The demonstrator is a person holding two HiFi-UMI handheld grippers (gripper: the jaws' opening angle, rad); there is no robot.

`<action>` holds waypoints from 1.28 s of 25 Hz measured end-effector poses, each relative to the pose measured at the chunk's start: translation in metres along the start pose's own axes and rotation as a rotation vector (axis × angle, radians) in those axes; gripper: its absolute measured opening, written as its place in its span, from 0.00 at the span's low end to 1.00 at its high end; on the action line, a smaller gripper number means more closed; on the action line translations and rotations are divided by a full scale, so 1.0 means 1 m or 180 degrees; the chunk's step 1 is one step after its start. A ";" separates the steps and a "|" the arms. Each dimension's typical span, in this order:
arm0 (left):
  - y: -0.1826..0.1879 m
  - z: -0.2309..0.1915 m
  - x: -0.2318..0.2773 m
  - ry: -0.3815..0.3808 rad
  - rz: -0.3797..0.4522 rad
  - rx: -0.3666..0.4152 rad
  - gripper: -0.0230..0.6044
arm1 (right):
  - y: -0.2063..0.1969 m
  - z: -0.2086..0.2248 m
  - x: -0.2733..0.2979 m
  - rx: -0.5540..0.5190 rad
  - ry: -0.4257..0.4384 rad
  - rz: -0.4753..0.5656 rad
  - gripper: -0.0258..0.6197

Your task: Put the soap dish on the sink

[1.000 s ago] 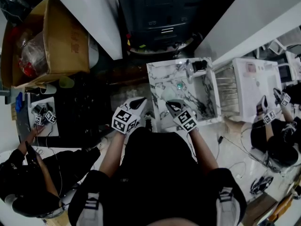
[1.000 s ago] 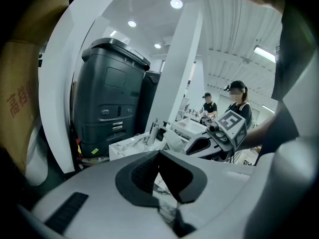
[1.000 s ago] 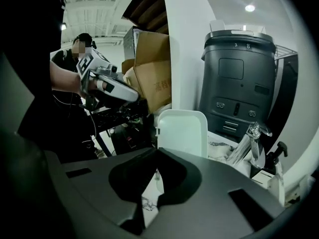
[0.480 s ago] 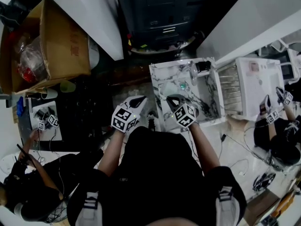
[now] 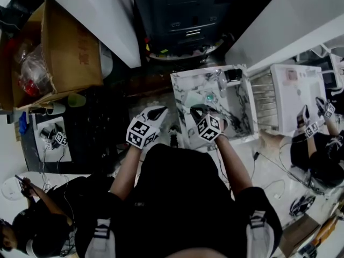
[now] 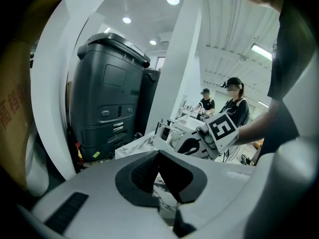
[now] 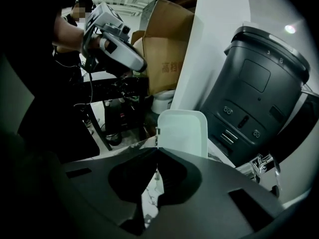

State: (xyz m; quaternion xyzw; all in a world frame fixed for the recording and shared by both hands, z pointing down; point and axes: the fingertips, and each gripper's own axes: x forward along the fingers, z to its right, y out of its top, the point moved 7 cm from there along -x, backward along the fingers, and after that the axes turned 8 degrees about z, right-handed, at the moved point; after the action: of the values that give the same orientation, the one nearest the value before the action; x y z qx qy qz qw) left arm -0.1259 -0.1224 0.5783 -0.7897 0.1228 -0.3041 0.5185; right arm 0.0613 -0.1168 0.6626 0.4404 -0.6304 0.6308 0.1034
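Right gripper is seen closed on the near edge of the soap dish, a pale rectangular tray with rounded corners that is carried out in front of the jaws.

Of the surrounding things, the dark bin behind the sink is the largest. The cardboard box is set well to the left of the sink. The sink itself, a marble-patterned basin, is placed directly in front of the person, with its tap at the far side.

In the head view the right gripper is held over the near part of the sink and pointed downward. The dish is therefore judged to be above the sink's near-left area. Whether it touches the marble cannot be told. The left gripper is held just left of the sink's near corner, with its jaws brought together and nothing between them.

The task is judged to be well advanced, since the dish is lifted and has been brought to the sink. Three steps are left to be done: the dish is to be set flat on the sink's surface, the grip released, and the gripper drawn clear.
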 end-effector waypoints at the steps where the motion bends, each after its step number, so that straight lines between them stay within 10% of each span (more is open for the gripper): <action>1: 0.000 -0.001 -0.001 0.0009 -0.0005 -0.0002 0.03 | -0.001 0.000 0.002 -0.0049 0.0013 -0.0044 0.04; 32: -0.006 -0.008 -0.001 0.0125 -0.0068 -0.0100 0.03 | -0.048 0.010 0.060 -0.1260 0.0403 -0.1073 0.04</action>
State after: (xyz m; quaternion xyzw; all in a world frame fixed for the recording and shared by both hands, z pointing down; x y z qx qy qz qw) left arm -0.1322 -0.1256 0.5862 -0.7929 0.1293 -0.3232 0.5002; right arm 0.0634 -0.1419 0.7359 0.4700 -0.6516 0.4954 0.3304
